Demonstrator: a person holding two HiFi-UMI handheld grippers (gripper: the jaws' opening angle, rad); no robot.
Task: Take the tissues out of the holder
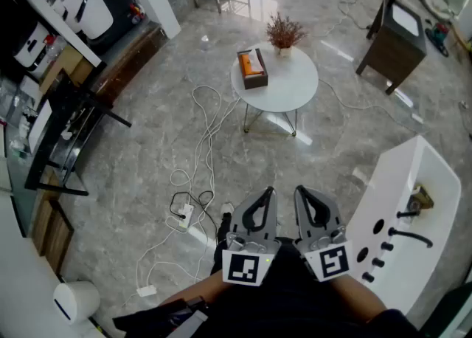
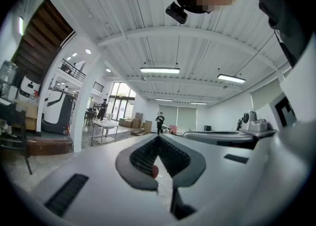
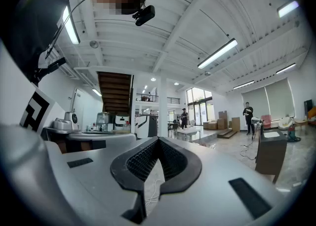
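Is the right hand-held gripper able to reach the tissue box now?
Probably not: the right hand-held gripper is shut and far back, while the tissue box sits on a table across the floor.

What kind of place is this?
Probably a big open hall, like a showroom or test lab: a shiny stone floor with loose cables, a staircase to a balcony, and long ceiling lights.

Grey left gripper (image 1: 270, 192) and right gripper (image 1: 299, 191): black ribbed jaws, square-marker cubes (image 1: 245, 268); sleeves (image 1: 295, 307) apparently dark.

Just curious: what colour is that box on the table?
The box is dark brown, orange on top; clearest in head view.
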